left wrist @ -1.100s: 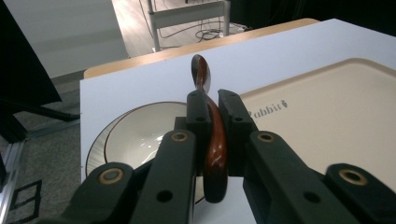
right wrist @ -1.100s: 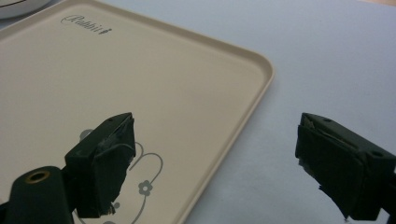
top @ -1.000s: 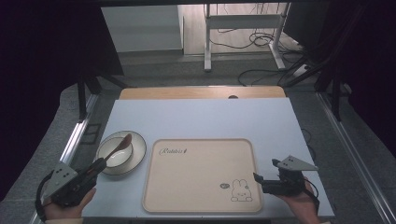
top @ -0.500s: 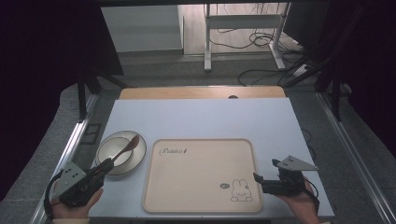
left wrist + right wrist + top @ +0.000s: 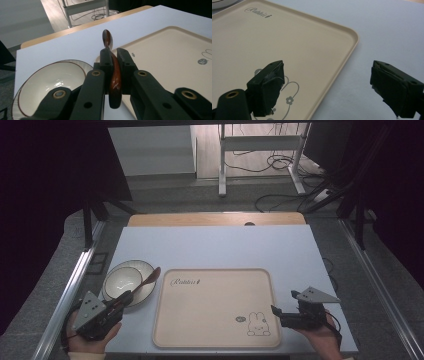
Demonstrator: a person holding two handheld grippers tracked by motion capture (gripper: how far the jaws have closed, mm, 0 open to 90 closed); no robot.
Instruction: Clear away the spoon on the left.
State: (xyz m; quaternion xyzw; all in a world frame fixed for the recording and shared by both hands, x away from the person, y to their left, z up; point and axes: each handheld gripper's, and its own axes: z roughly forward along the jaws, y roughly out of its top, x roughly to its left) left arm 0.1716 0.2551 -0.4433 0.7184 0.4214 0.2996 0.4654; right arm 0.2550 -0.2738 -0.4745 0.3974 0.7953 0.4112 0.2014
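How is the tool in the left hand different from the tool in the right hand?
The left tool is shut on a brown spoon, while the right tool is wide open and holds nothing. In the high view, the left tool is beside the bowl, left of the tray, while the right tool is at the tray's right edge, near the rabbit drawing. Both are black and each is held in a hand.

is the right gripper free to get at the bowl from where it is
Probably not easily. The right gripper is open and empty, but the bowl sits beyond the whole tray, and the left gripper, holding a spoon, hangs over the bowl's near rim.
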